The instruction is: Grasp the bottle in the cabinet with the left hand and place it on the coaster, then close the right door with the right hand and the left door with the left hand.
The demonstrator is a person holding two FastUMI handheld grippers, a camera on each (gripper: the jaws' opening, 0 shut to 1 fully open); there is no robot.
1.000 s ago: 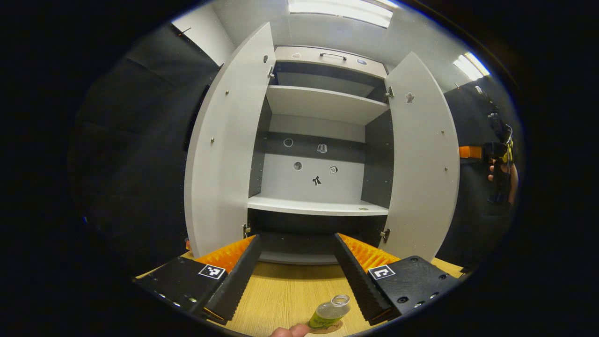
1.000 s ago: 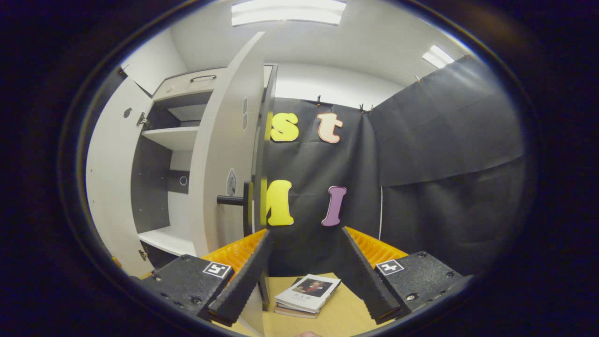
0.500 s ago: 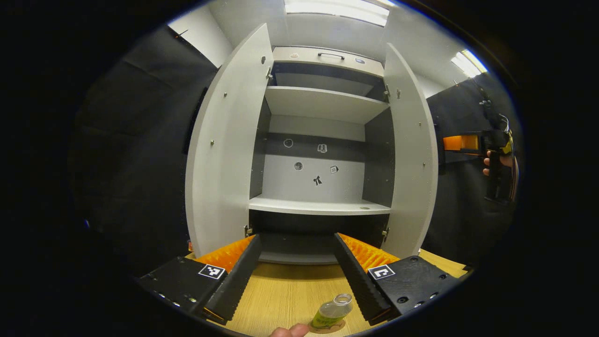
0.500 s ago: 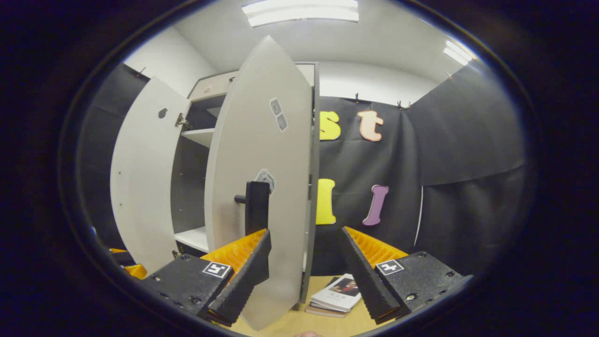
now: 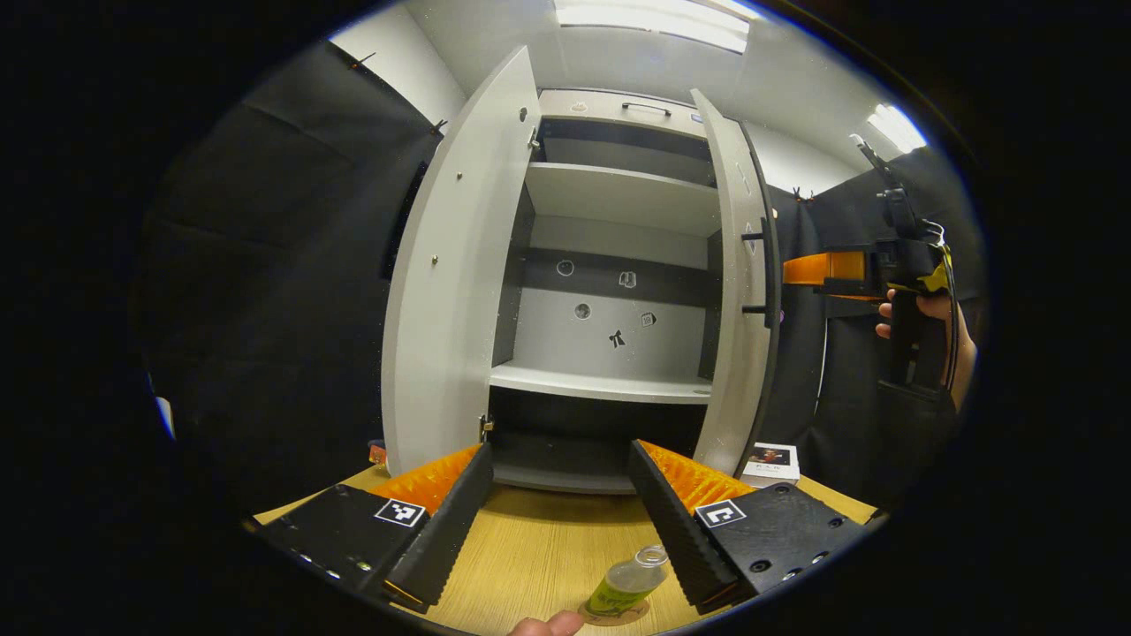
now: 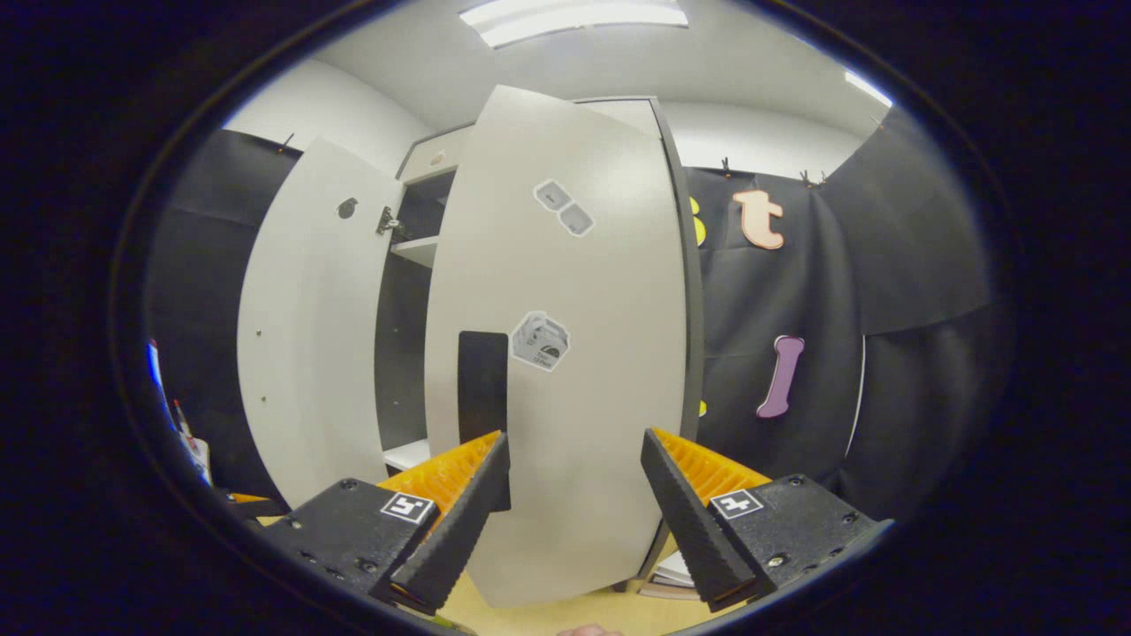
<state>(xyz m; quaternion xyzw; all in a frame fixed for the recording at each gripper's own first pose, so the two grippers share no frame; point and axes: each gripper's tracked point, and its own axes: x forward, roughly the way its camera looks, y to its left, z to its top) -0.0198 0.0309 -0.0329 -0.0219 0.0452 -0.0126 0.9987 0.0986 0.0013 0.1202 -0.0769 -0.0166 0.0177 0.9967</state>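
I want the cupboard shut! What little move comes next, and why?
Probably keep pushing the right door inward with the right gripper: it is only partly swung in, the shelves show past it, and the bottle already stands on the coaster.

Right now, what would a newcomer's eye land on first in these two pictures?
The tall white cabinet with bare shelves stands mid-frame, its right door swung partway shut and looming large in the right gripper view, its left door wide open. Low down on the wooden table, a small clear bottle with a green label stands on a round coaster.
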